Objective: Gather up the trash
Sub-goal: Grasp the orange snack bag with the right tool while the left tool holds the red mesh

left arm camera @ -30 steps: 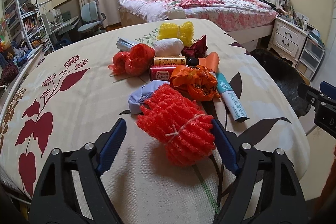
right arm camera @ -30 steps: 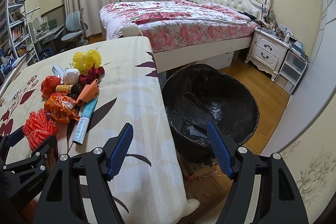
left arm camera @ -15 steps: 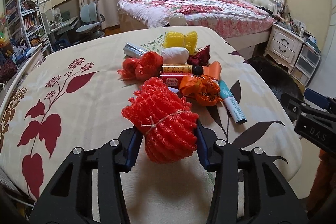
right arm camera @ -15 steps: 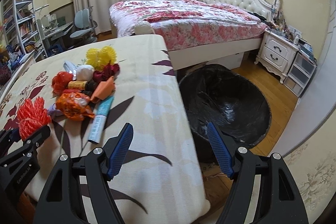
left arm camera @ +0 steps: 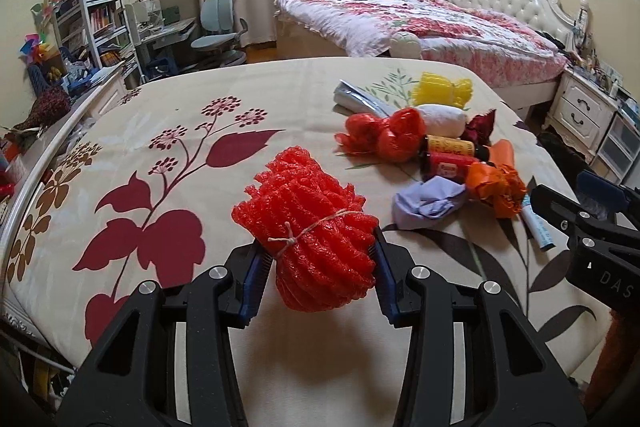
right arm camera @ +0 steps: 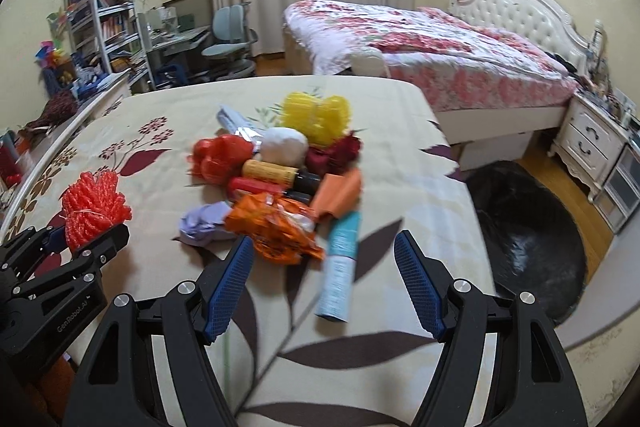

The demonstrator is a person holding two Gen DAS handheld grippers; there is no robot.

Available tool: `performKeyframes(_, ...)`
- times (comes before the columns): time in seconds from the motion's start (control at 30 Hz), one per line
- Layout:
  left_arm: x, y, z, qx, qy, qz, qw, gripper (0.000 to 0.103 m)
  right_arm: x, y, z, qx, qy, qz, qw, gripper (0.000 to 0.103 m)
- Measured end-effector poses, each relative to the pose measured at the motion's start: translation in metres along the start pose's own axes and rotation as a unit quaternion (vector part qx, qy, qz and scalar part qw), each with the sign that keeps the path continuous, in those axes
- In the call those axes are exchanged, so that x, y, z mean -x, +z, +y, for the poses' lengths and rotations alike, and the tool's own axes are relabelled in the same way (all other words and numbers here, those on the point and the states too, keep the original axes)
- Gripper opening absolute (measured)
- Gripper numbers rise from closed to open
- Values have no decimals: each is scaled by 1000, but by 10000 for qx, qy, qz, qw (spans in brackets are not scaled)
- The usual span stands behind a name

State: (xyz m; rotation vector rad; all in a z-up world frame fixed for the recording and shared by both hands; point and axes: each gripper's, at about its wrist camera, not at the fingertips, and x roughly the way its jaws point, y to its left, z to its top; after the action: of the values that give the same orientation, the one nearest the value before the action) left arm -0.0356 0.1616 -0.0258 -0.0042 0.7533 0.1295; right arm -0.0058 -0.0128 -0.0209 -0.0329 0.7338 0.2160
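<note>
My left gripper (left arm camera: 318, 255) is shut on a red foam-net bundle (left arm camera: 308, 227) tied with string and holds it just above the cream leaf-print table (left arm camera: 180, 131). In the right wrist view the same bundle (right arm camera: 94, 205) shows at the far left. A trash pile lies mid-table: yellow foam net (right arm camera: 316, 115), white wad (right arm camera: 284, 145), red bag (right arm camera: 220, 155), two small bottles (right arm camera: 272, 171), lilac paper (right arm camera: 204, 225), orange wrapper (right arm camera: 272, 227), teal tube (right arm camera: 340, 267). My right gripper (right arm camera: 324, 245) hangs open over the tube and the wrapper, touching neither.
A bin lined with a black bag (right arm camera: 532, 239) stands on the floor off the table's right edge. Beyond are a bed (right arm camera: 432, 55), a white nightstand (right arm camera: 592, 143), and on the left a desk chair (right arm camera: 228, 43) and shelves (right arm camera: 100, 3).
My left gripper closed on the red bundle, lifted it off the table and carried it left. My right gripper swung from above the black bin to above the trash pile.
</note>
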Motion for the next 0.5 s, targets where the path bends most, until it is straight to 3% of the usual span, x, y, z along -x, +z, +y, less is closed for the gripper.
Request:
performKeyframes(0.3,-10,-5,29,254,145,131,9995,44,-30,8,22,166,69,208,9996,69)
performKeyframes(0.37,-11,-6,29,271,133,133,9995,44,-33,7,23,150,126,303,9993,53)
performKeyframes(0.5,-13,-6,31,311,100,136,9994,44,-35,4,22,75,281,434,9986,49)
